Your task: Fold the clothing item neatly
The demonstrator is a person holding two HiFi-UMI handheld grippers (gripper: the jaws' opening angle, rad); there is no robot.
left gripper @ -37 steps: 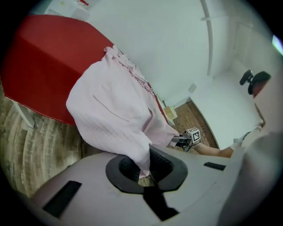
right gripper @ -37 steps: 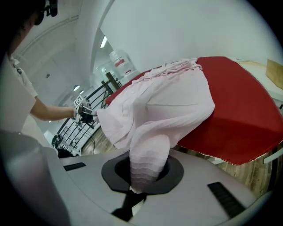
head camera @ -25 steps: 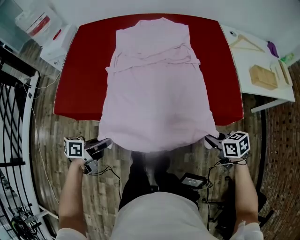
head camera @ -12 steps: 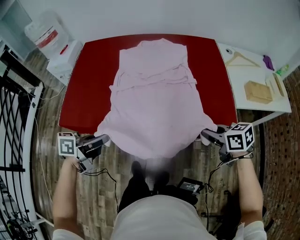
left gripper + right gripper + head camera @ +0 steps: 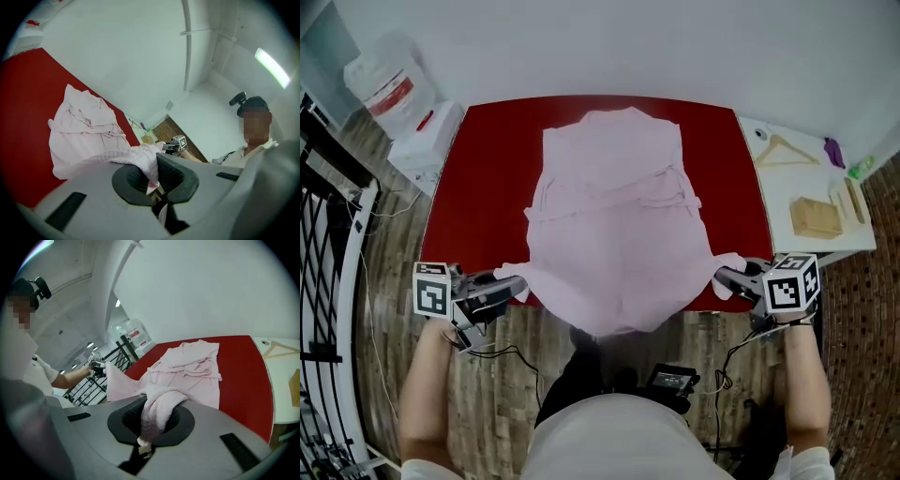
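Observation:
A pale pink robe (image 5: 614, 220) lies lengthwise on the red table (image 5: 483, 187), collar end far and sleeves folded across its middle. Its near hem is lifted off the table's front edge and stretched between my two grippers. My left gripper (image 5: 511, 287) is shut on the hem's left corner, and pink cloth (image 5: 140, 161) bunches out of its jaws in the left gripper view. On the right corner my right gripper (image 5: 724, 277) is shut, with a fold of cloth (image 5: 157, 416) running down into its jaws. The hem sags between them (image 5: 619, 314).
A white side table (image 5: 787, 192) stands at the right with a wooden hanger (image 5: 787, 150) and a wooden box (image 5: 816, 216). A water jug (image 5: 389, 84) stands at the far left, black railings (image 5: 328, 234) run along the left, and a black device (image 5: 673, 380) with cables lies on the floor.
Both grippers have risen with the hem corners. The hem hung over the table's front edge before; now it is raised to about the table's level and pulled taut sideways.

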